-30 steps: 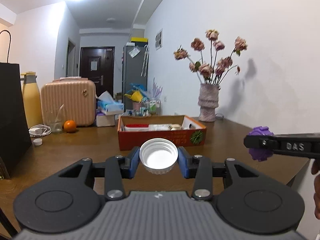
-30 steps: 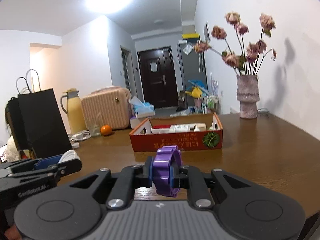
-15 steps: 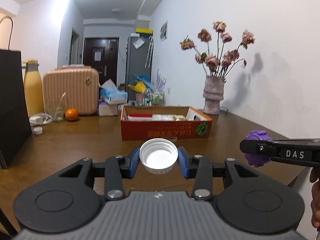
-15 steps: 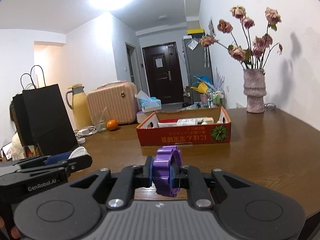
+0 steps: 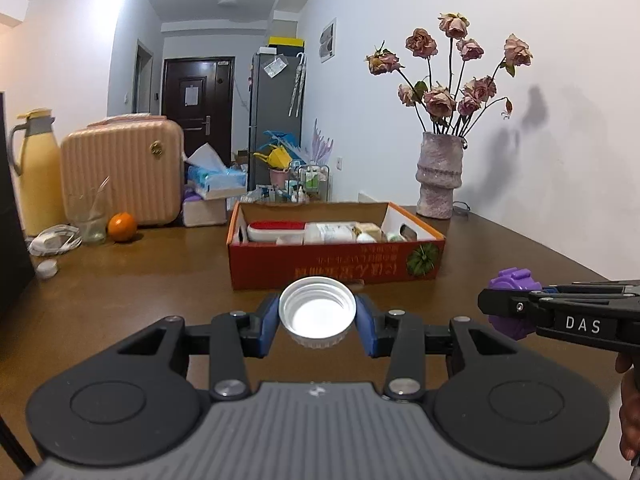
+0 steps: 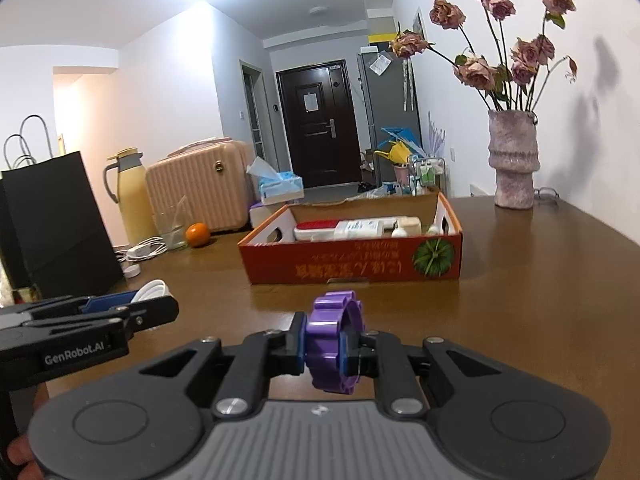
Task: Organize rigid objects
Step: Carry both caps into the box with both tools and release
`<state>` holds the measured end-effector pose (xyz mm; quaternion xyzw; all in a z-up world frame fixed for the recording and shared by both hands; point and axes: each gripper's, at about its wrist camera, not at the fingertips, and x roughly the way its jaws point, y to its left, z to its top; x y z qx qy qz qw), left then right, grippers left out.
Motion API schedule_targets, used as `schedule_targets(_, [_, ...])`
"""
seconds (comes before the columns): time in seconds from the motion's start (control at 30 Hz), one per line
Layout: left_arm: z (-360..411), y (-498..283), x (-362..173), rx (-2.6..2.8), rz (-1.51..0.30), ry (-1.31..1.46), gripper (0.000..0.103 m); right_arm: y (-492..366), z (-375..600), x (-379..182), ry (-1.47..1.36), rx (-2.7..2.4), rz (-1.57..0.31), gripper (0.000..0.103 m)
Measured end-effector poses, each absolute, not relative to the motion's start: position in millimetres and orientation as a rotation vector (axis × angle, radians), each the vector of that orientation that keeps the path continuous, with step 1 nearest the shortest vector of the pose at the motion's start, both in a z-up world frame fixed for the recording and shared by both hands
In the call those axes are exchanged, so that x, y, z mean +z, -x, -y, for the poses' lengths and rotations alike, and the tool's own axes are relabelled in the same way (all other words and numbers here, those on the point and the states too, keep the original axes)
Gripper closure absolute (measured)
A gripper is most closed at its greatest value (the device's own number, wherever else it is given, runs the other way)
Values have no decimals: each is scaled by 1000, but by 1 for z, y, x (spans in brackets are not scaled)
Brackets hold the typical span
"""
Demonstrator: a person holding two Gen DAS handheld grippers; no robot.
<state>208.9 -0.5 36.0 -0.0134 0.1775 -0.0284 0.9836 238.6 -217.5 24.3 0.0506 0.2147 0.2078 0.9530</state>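
My left gripper [image 5: 317,322] is shut on a white screw cap [image 5: 317,312], held above the brown table just short of the red cardboard box [image 5: 336,270]. The box holds a red-lidded case, a white bottle and other small items. My right gripper [image 6: 331,350] is shut on a purple ridged ring [image 6: 331,340], also in front of the box [image 6: 354,268]. In the left wrist view the right gripper [image 5: 508,312] with the purple ring [image 5: 512,280] sits at the right. In the right wrist view the left gripper [image 6: 160,304] shows at the left with the white cap [image 6: 150,289].
A vase of dried roses [image 5: 439,174] stands at the back right by the wall. At the back left are an orange [image 5: 122,227], a glass [image 5: 87,216], a pink case [image 5: 120,172], a yellow jug [image 5: 38,172], a black bag [image 6: 52,220] and a small white cap [image 5: 47,268].
Both grippers have moved forward toward the red box, which now looks larger and closer. Each keeps its hold on its object.
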Motion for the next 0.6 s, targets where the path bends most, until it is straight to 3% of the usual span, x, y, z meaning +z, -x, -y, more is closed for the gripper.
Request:
schedule_targets(0.43, [-6, -386, 58, -125, -422, 9, 62, -399, 199, 49, -62, 510, -430, 88])
schedule_targets(0.6, [-3, -452, 44, -150, -491, 3, 62, -485, 199, 42, -187, 556, -522, 88])
